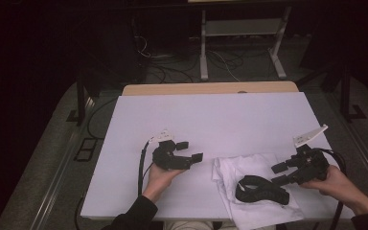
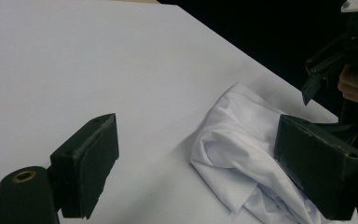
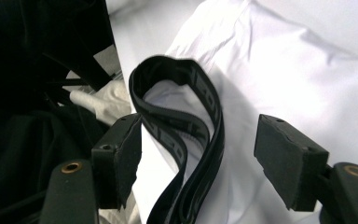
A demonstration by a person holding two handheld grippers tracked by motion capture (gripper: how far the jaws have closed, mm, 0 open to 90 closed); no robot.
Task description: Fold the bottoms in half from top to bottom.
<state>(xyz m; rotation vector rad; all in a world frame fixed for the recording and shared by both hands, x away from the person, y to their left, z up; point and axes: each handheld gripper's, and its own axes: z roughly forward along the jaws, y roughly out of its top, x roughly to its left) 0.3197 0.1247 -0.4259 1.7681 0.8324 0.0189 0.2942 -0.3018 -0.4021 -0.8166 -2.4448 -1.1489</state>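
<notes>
Right gripper view shows the black elastic waistband (image 3: 186, 135) lying between the spread jaws of the right gripper (image 3: 198, 163), its loop running from bottom centre toward upper left across the white garment (image 3: 298, 79); neither pad touches it. In the high view, the left gripper (image 1: 191, 151) rests left of centre, jaws apart, empty, farther from the band.

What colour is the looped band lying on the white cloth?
The band is black with faint grey lettering, clearest in the right gripper view.
</notes>
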